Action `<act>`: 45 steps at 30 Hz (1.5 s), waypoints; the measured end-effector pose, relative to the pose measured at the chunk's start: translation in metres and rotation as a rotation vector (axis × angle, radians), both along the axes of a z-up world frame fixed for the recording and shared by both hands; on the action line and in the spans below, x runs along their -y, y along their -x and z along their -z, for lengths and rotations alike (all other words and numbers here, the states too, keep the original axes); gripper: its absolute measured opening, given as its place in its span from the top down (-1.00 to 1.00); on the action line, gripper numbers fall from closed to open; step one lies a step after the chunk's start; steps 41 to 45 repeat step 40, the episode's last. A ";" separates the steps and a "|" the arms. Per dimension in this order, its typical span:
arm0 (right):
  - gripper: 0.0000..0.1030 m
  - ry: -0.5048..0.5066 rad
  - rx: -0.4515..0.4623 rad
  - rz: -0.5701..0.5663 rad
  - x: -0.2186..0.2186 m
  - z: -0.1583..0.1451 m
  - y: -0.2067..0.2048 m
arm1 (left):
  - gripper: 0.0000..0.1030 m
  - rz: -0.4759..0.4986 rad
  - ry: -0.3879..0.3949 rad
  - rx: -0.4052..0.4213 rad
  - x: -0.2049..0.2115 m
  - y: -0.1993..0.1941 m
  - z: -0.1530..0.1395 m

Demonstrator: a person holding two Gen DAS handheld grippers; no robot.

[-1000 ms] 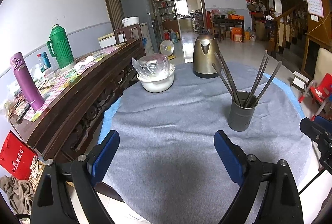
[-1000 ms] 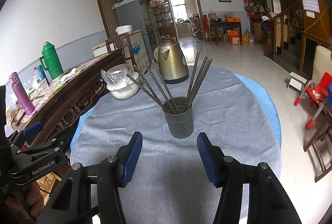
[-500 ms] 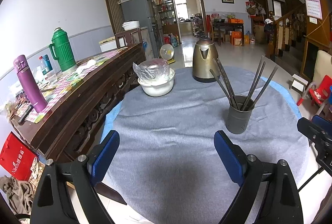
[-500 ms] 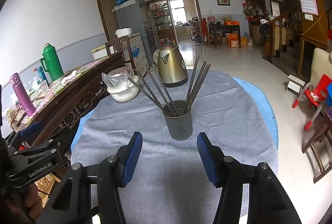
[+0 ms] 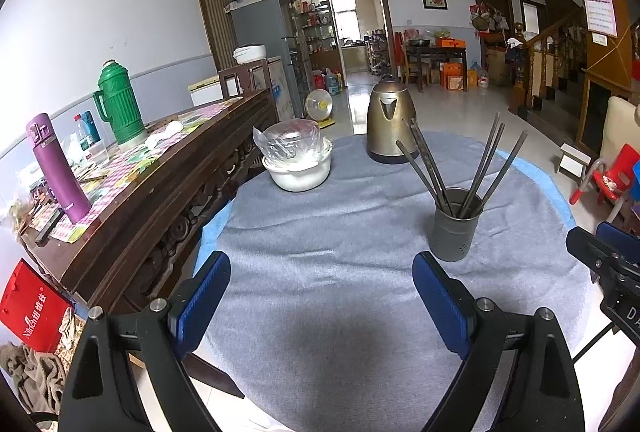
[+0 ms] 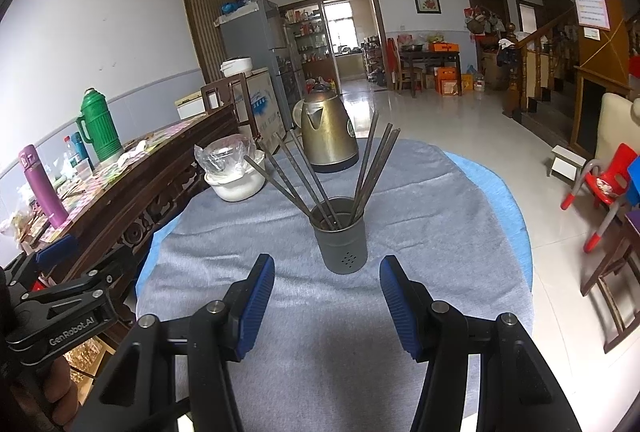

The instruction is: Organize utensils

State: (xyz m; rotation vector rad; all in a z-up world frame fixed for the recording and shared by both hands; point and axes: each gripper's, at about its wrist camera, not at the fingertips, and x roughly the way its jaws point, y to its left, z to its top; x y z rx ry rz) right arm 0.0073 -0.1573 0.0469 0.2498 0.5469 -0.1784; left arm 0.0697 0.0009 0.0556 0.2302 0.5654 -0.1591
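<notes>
Chopsticks point(image 6: 316, 176) stand fanned out in a dark grey holder point(image 6: 343, 240), some leaning left, others right. That holder sits upright on the grey cloth point(image 6: 420, 224) covering the round desk point(image 6: 516, 216). Just in front of the holder, the right hand-held gripper point(image 6: 326, 290) hangs with its blue pads apart and nothing between them; the holder lies a little beyond its fingertips, lined up with the gap. The left hand-held gripper point(image 5: 320, 288) is to the left of the holder and nearer the desk's edge, jaws spread wide and empty, the holder ahead of its right finger. Behind the holder a brass-coloured kettle point(image 6: 328, 134) stands on the cloth. Left of the holder and further back rests a white bowl point(image 6: 236, 184) with a clear plastic bag over something inside.
</notes>
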 end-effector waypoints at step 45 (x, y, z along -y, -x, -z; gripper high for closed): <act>-0.16 0.059 -0.053 0.047 -0.020 0.007 -0.033 | -0.80 0.004 0.069 -0.063 -0.022 -0.038 0.019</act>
